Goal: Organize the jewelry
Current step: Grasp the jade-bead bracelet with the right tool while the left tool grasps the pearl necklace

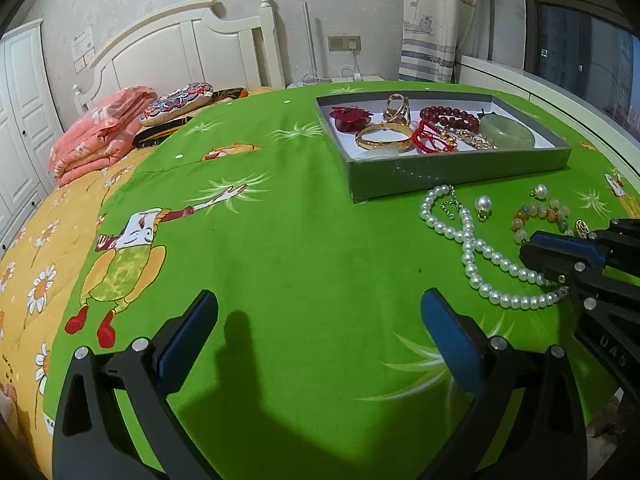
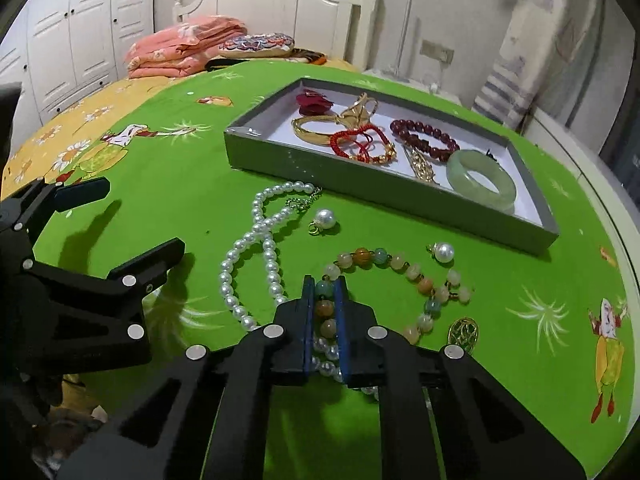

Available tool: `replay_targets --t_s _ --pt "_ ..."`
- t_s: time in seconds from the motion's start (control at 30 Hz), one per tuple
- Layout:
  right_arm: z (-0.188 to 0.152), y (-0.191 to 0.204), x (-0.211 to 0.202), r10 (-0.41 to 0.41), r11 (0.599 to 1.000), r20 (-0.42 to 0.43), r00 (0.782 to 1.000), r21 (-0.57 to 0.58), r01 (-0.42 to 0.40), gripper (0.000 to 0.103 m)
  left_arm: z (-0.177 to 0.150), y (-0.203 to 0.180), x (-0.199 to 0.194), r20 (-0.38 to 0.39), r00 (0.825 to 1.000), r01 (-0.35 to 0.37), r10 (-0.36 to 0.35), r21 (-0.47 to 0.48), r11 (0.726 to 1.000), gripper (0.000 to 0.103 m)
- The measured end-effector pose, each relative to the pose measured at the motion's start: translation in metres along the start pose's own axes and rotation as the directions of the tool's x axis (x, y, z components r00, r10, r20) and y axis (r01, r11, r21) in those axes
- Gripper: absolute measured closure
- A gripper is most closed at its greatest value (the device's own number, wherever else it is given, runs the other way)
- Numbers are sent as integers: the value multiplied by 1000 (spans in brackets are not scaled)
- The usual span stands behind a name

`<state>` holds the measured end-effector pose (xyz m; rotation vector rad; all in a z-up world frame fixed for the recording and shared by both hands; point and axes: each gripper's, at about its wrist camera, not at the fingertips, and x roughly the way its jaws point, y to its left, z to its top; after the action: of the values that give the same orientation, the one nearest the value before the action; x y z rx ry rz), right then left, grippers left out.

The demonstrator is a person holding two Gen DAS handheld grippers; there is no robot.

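The right hand-held gripper is pinched narrow on the coloured bead bracelet, its blue pads pressing beads at the loop's nine o'clock side on the green bedspread. The pearl necklace lies just beside it at nine o'clock, with the grey tray of jewelry at twelve. The left hand-held gripper stands wide, holding nothing.

Folded pink quilt and embroidered pillow beside white headboard, wardrobe, striped curtain
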<state>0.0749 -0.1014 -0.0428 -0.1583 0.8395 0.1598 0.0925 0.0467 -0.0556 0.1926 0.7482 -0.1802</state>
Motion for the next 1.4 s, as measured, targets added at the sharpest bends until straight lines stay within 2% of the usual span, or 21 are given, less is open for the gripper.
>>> replay_targets --t_s 0.2,0.37,0.57,0.83,0.9,1.1,1.2,1.33,1.4 --pt "1 -22 -9 107 987 66 992 116 -114 91 0 0 0 -2 1000 1 -1 0 1000 4" --pt "8 -45 -37 154 963 183 971 191 -189 91 -1 0 0 -4 1000 -2 2 1 1000 4" --pt "7 -81 -75 127 949 287 950 244 -200 91 -1 -2 2 -4 1000 -18 18 6 1000 4" --pt "-14 -120 -90 72 943 323 944 287 -170 91 -1 -4 1 -2 999 -33 33 14 999 4" --pt "-19 -125 -90 34 952 319 947 280 -128 91 -2 -2 1 -8 1000 -9 9 0 1000 5" --pt "-43 -150 -85 -9 941 320 947 322 -100 91 -6 6 -4 -29 989 137 -142 -117 984 5" --pt "-57 -164 -80 -1 924 321 947 362 -121 91 1 -16 -12 -24 979 202 -205 -89 975 5" --pt "-74 -174 -71 19 906 318 948 396 -151 91 13 -51 -13 -19 973 228 -228 -26 973 5" --pt "-79 -179 -68 29 897 321 947 409 -166 91 20 -63 -9 -18 978 208 -208 -11 978 5"
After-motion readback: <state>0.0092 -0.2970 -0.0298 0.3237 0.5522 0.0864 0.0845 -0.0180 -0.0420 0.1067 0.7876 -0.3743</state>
